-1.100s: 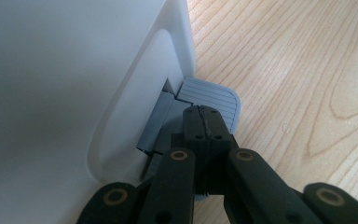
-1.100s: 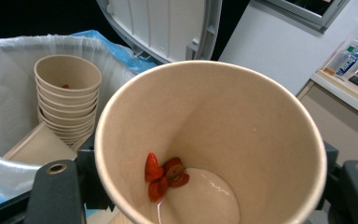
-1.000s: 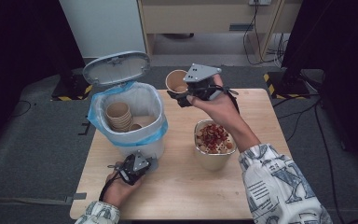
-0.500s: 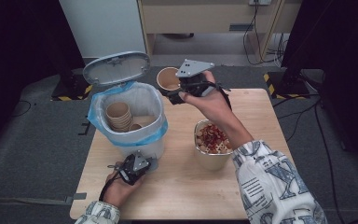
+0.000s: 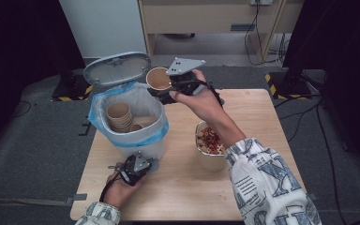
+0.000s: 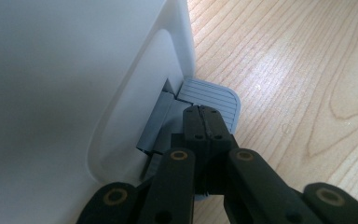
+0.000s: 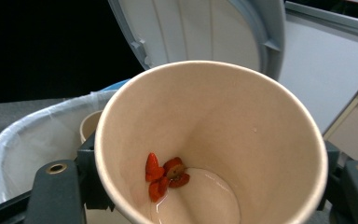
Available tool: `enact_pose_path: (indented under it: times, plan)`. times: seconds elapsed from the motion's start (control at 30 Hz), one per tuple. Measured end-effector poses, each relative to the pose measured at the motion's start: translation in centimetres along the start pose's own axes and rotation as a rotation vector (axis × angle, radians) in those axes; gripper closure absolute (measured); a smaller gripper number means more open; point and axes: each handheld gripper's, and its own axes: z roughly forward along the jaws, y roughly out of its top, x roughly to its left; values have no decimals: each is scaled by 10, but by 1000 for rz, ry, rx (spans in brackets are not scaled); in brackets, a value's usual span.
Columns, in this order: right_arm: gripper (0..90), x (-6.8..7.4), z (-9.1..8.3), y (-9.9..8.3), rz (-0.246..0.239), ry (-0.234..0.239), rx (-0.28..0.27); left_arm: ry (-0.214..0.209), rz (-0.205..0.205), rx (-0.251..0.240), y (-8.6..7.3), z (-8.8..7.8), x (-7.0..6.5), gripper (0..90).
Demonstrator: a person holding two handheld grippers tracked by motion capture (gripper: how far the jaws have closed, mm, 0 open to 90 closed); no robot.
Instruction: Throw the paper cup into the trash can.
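A white pedal bin (image 5: pixel 138 143) with a blue liner stands on the table's left half, its grey lid (image 5: pixel 117 68) raised. My left gripper (image 5: pixel 138 168) is shut, and its joined tips (image 6: pixel 204 114) rest on the bin's grey pedal (image 6: pixel 216 95). My right gripper (image 5: pixel 168 91) is shut on a paper cup (image 5: pixel 158 78), held tilted at the bin's far right rim. Its black fingers (image 7: pixel 58 186) clasp the cup (image 7: pixel 242 121) from both sides. A few red bits (image 7: pixel 165 175) and a little liquid lie in the cup's bottom. A stack of paper cups (image 5: pixel 118 115) sits inside the bin.
A paper bowl (image 5: pixel 211 157) of red and pale food stands on the wooden table (image 5: pixel 262 122), under my right forearm. The lid (image 7: pixel 205 28) rises just behind the held cup. Grey floor surrounds the table, with cabinets beyond.
My right gripper has carried the paper cup leftward, from behind the table's middle to the bin's rim. The left gripper has stayed on the pedal, and the lid stays up.
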Motion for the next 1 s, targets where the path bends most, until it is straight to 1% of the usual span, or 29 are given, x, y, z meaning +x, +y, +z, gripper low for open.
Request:
enact_pose_path:
  times: [0.17, 0.3, 0.4, 0.6, 1.0]
  plan:
    - [266, 3, 5, 0, 19, 14, -5, 0, 0, 0, 0, 0, 0, 899]
    - [264, 6, 10, -1, 34, 36, 3, 0, -1, 0, 0, 0, 0, 899]
    - [263, 8, 14, -2, 42, 44, 5, -1, -1, 0, 0, 0, 0, 899]
    - [262, 14, 22, -2, 40, 67, 12, -1, 1, 0, 0, 0, 0, 899]
    - [259, 25, 34, -9, 49, 104, 31, -1, 1, 0, 0, 0, 0, 899]
